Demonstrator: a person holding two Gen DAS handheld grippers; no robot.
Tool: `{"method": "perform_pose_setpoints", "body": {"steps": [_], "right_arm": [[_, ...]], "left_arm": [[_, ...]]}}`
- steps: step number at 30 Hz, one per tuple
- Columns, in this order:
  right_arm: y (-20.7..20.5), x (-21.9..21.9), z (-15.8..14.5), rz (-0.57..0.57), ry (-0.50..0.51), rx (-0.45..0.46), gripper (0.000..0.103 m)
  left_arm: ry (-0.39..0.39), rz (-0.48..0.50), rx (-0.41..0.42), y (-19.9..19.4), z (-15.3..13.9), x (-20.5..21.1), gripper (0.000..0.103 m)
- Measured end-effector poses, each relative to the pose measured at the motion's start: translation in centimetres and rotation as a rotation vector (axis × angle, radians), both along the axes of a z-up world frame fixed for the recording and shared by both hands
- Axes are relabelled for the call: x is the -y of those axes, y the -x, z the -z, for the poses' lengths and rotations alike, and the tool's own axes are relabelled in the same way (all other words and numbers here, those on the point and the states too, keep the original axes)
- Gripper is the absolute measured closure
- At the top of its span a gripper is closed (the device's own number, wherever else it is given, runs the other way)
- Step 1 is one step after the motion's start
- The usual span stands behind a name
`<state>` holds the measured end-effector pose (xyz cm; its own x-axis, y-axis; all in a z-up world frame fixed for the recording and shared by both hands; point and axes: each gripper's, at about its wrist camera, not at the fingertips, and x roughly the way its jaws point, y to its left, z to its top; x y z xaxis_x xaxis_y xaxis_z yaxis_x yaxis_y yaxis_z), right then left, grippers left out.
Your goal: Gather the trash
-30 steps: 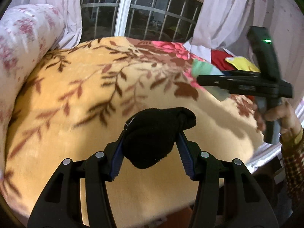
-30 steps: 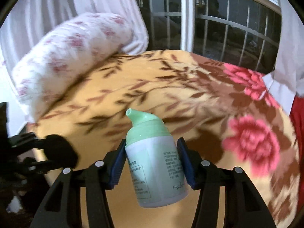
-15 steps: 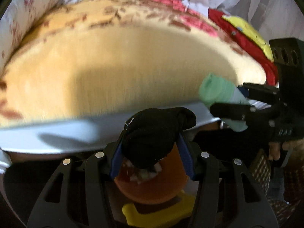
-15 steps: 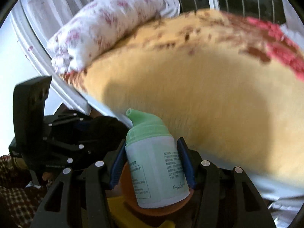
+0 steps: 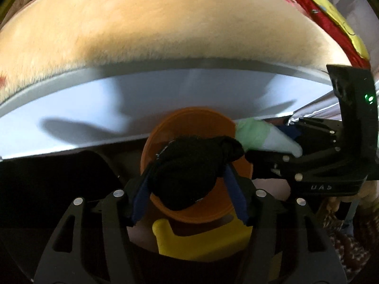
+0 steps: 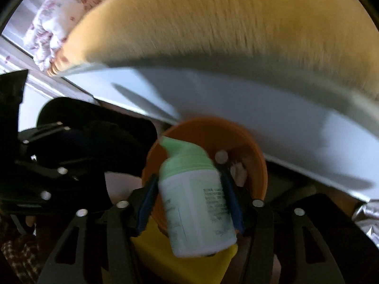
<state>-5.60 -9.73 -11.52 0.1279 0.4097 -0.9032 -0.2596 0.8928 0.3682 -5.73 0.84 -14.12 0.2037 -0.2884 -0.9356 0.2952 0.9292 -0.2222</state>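
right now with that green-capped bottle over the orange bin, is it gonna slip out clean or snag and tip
The green-capped bottle looks like smooth, rigid plastic, so it should slide free cleanly as the right gripper opens. It already hangs tilted between the fingers, so it will probably tumble sideways rather than drop straight. It seems small and probably light, likely landing inside the orange bin.

Orange bin (image 5: 165, 127), black sock (image 5: 189, 165), green-capped white bottle (image 6: 196, 203).

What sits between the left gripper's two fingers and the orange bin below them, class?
In the left wrist view, a black sock hangs between the left gripper, whose jaws are opening, and the orange bin; nothing else intervenes.
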Motion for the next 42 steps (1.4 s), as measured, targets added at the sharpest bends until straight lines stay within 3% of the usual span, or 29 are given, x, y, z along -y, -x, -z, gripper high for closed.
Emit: {"method": "perform_pose_setpoints", "body": {"steps": [1,4,9,14,21,23,27,31,37,42], "right_arm": [[0.1,0.1,0.1,0.005,0.014,0.005,0.035],[0.2,0.4,-0.3,0.009,0.031,0.028,0.034],[0.2,1.5,-2.3,0.039,0.012,0.089,0.033],[0.3,2.1,-5.9,0.034,-0.042,0.19,0.031],[0.3,3.4,-13.9,0.054,-0.113,0.465,0.014],[0.2,3.3,-16.0,0.064,-0.096,0.552,0.004],[-0.8,3.7,-19.3,0.078,-0.022,0.7,0.004],[-2.5,4.5,-20.2,0.117,0.018,0.747,0.004],[-4.4,5.7,-20.4,0.2,-0.03,0.805,0.004],[-5.3,6.4,-20.8,0.251,0.067,0.86,0.004]], "left_arm": [[-0.004,-0.007,0.002,0.0,-0.1,-0.1,0.045],[-0.02,-0.02,0.027,0.1,-0.5,-0.6,0.037],[-0.034,-0.02,0.078,0.0,-1.8,-0.5,0.037],[-0.052,-0.024,0.189,0.3,-4.0,-0.1,0.036],[-0.05,-0.091,0.376,-1.4,-9.3,0.4,0.026],[-0.057,-0.109,0.426,-2.1,-10.4,0.7,0.024],[-0.081,-0.139,0.543,-3.2,-13.7,1.5,0.015],[-0.096,-0.177,0.64,-4.5,-16.4,2.3,0.013],[-0.111,-0.24,0.708,-5.7,-18.1,2.4,0.011],[-0.134,-0.274,0.732,-6.7,-18.5,2.3,0.011]]}}
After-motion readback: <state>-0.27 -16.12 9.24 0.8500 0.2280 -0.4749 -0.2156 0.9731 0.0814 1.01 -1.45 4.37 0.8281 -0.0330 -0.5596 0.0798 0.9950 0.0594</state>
